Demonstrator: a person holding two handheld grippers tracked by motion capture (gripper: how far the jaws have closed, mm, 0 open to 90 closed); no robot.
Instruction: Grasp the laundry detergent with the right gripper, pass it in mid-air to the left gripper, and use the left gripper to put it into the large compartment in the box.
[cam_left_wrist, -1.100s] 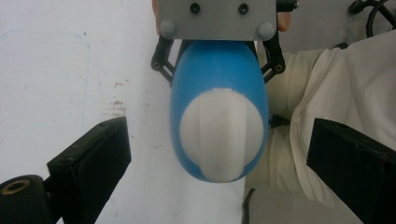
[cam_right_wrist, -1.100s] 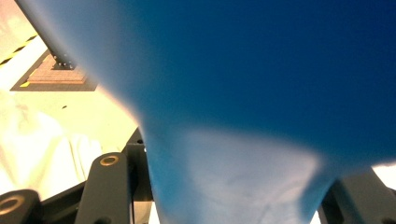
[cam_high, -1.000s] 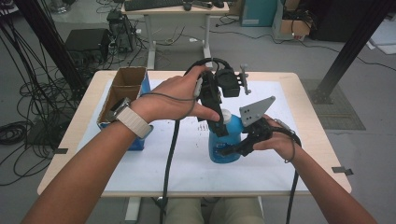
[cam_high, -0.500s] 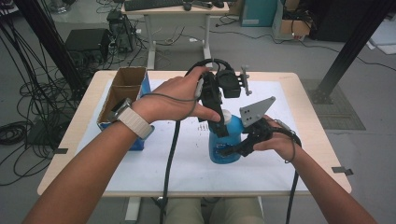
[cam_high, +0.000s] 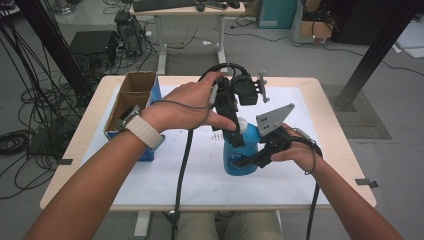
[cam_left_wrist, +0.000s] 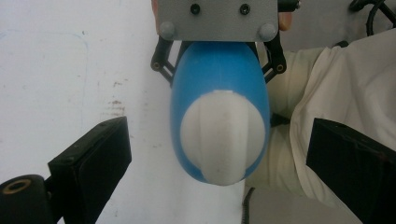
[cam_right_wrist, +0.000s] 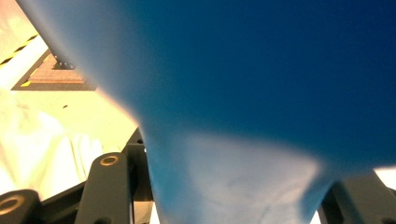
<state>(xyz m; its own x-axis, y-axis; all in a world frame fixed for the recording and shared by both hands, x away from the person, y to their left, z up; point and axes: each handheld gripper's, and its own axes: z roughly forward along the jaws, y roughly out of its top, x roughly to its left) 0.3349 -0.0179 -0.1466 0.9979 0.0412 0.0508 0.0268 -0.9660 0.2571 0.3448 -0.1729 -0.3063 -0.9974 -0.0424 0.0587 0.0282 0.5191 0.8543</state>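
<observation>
In the right gripper view the bottle is a blue blur cut off by every edge, hiding where the jaws meet it. In the high view its label is too small to read, and the left hand covers its gripper's body (the box contents stay unclear).

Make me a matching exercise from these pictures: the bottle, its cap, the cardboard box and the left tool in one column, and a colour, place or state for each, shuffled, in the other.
Things:
1. blue bottle
2. bottle cap
3. cardboard box
4. left tool

Descriptions:
A. white, seen from above between two black jaws
B. open-topped, at the table's left edge
C. jaws spread wide either side of the cap, not touching it
D. clamped around its body by the right tool

Pairs: 1-D, 2-A, 3-B, 4-C
</observation>
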